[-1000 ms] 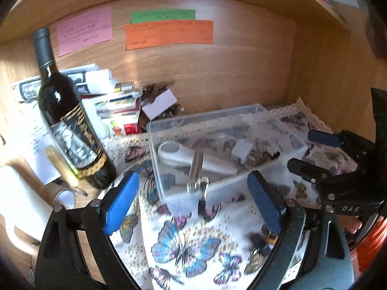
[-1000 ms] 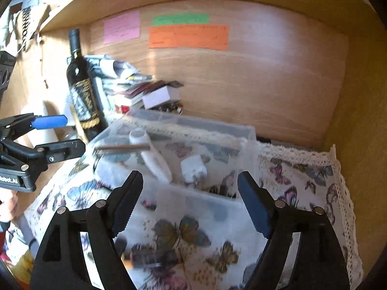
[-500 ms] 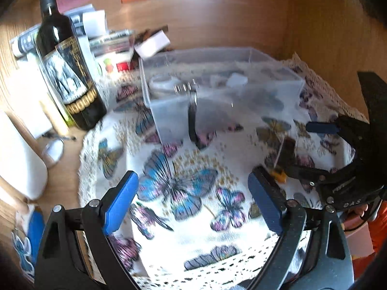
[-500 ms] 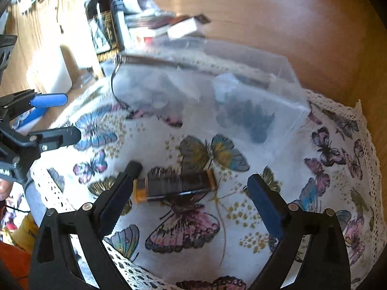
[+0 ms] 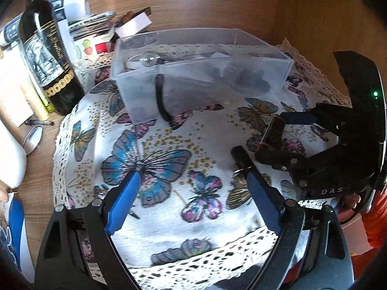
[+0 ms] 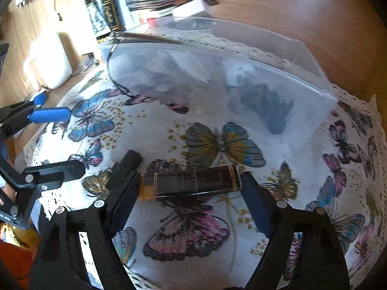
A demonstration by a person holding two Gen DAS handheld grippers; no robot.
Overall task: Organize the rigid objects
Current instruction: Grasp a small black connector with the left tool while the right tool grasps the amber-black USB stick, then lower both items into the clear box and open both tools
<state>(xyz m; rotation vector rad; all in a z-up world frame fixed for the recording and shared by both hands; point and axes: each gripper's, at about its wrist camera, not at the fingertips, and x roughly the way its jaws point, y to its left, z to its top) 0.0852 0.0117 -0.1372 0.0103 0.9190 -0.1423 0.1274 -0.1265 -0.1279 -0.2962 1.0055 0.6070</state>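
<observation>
A small dark bottle with an amber end (image 6: 193, 182) lies on its side on the butterfly cloth (image 6: 217, 246). My right gripper (image 6: 191, 188) is open, with a finger at each end of the bottle. In the left wrist view the bottle (image 5: 272, 135) shows between the right gripper's fingers (image 5: 297, 118). My left gripper (image 5: 193, 193) is open and empty above the cloth (image 5: 169, 229). A clear plastic box (image 5: 200, 72) behind holds a white charger, a white handle-shaped tool and other small items. It also shows in the right wrist view (image 6: 217, 77).
A dark wine bottle (image 5: 46, 53) stands left of the box, with stacked papers and boxes (image 5: 94, 31) behind. A white mug (image 6: 48, 60) stands at the left. Wooden walls close in the back and right. A black strap (image 5: 160, 101) hangs over the box's front wall.
Both grippers tilted down and pulled back from the box toward the cloth. My right gripper came down around the small dark bottle, which now lies between its fingers.
</observation>
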